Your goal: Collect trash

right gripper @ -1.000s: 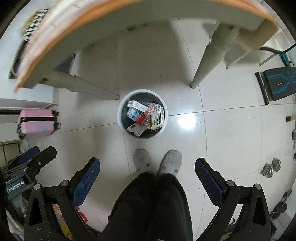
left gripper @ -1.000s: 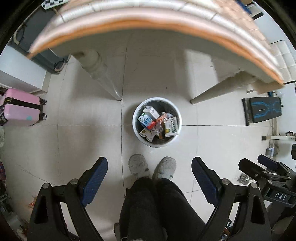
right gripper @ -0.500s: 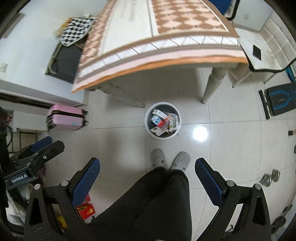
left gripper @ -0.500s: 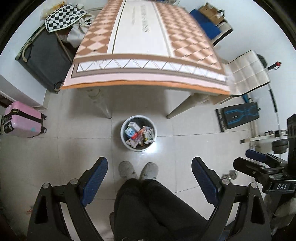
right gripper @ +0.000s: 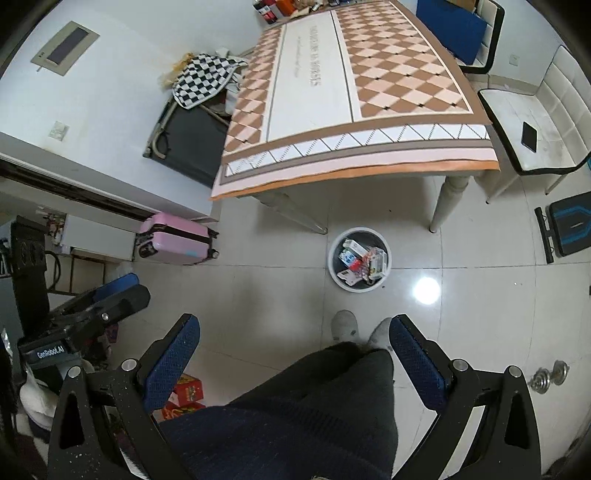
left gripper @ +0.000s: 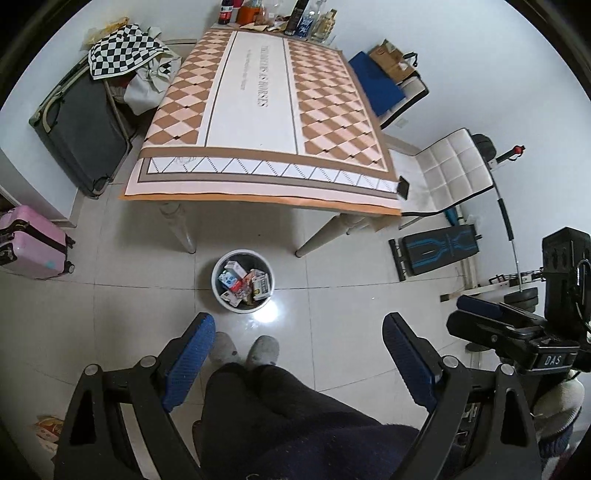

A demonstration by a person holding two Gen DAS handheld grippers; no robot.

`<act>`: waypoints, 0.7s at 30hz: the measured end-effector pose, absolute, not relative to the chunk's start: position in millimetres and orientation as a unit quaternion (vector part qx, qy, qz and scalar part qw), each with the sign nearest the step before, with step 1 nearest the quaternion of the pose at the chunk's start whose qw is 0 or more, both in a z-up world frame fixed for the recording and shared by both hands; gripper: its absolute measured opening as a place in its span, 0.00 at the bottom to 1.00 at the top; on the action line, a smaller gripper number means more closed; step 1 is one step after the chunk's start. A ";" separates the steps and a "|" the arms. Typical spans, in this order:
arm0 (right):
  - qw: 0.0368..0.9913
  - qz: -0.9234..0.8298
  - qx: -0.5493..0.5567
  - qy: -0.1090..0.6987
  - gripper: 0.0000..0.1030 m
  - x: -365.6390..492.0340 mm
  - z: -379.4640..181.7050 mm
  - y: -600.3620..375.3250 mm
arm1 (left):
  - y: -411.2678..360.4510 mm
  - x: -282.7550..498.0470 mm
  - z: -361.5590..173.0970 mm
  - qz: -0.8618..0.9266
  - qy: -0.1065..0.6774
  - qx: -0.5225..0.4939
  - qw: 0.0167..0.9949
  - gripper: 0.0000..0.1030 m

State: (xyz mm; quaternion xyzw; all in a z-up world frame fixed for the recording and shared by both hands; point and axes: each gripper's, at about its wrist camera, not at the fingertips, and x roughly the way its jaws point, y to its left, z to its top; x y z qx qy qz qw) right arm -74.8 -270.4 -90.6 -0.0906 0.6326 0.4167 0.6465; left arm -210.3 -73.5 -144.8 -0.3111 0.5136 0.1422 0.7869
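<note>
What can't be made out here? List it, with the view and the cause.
- Lower layers in the trash bin: both views, covered by the cartons on top.
- Carton labels: both views, too small.
- Bottles at the table's far end: both views, cut by the frame edge.
- Floor under the table: both views, hidden by the tabletop.
- Floor below the left gripper and right gripper: hidden by the person's legs.

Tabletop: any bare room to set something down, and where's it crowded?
The patterned tablecloth lies bare across its middle and near edge, from the white centre panel out to both checkered bands. The clutter is at the far end, where the bottles stand along the wall. On the floor, the trash bin is packed with cartons.
</note>
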 end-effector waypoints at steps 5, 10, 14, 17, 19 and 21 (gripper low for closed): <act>0.646 0.425 -0.089 0.628 1.00 -77.5 -78.7 -270.5 | -78.2 -212.5 -133.8 0.136 0.507 -0.311 0.793 0.90; 0.645 0.427 -0.086 0.628 1.00 -77.1 -75.3 -270.7 | -82.3 -212.5 -129.3 0.132 0.504 -0.309 0.796 0.90; 0.640 0.428 -0.085 0.632 1.00 -78.8 -74.9 -270.3 | -83.4 -212.5 -128.4 0.127 0.504 -0.308 0.797 1.00; 0.641 0.426 -0.084 0.633 1.00 -77.7 -75.5 -271.6 | -84.4 -212.9 -125.3 0.125 0.500 -0.307 0.800 1.00; 0.641 0.425 -0.083 0.634 1.00 -77.5 -75.8 -273.0 | -85.2 -212.0 -124.6 0.124 0.501 -0.305 0.800 1.00; 0.641 0.424 -0.082 0.635 1.00 -77.1 -76.1 -273.8 | -86.0 -212.3 -123.7 0.122 0.502 -0.304 0.801 1.00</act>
